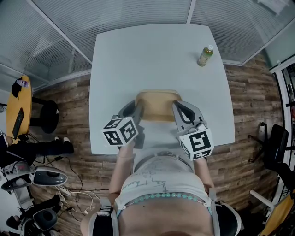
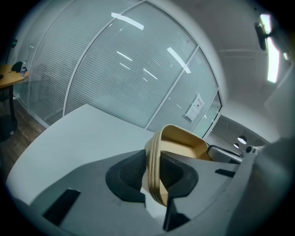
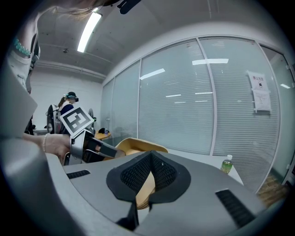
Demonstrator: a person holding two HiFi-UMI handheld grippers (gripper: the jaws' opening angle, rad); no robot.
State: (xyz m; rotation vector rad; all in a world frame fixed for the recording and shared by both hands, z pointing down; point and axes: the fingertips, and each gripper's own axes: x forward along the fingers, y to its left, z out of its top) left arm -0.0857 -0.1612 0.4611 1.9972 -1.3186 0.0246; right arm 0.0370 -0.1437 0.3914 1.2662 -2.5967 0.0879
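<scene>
At the far left of the head view, a round yellow table [image 1: 19, 106] is seen on the wooden floor [image 1: 73, 99], well apart from the white surface [image 1: 138, 55]. The left gripper [image 1: 138, 109] is held over the near half of that surface. In the left gripper view its jaws are clenched on the left rim of a tan tray [image 1: 158, 104], and the rim is pinched between the dark pads. There the rim is shown as several stacked bands, and the tray is seen tilted. The tray is found between the two grippers, over the near middle of the surface and close to the person's body. It cannot be told whether it rests on the surface or is lifted. The right gripper [image 1: 178, 109] is closed on the opposite rim. In the right gripper view the tan edge is caught between the ribbed pads, and the left gripper is seen across the tray. Farther right, toward the far corner, a small bottle [image 1: 205, 56] with a white cap is stood upright, well apart from the tray. Behind the surface a glass wall [image 1: 138, 14] with blinds is seen.
</scene>
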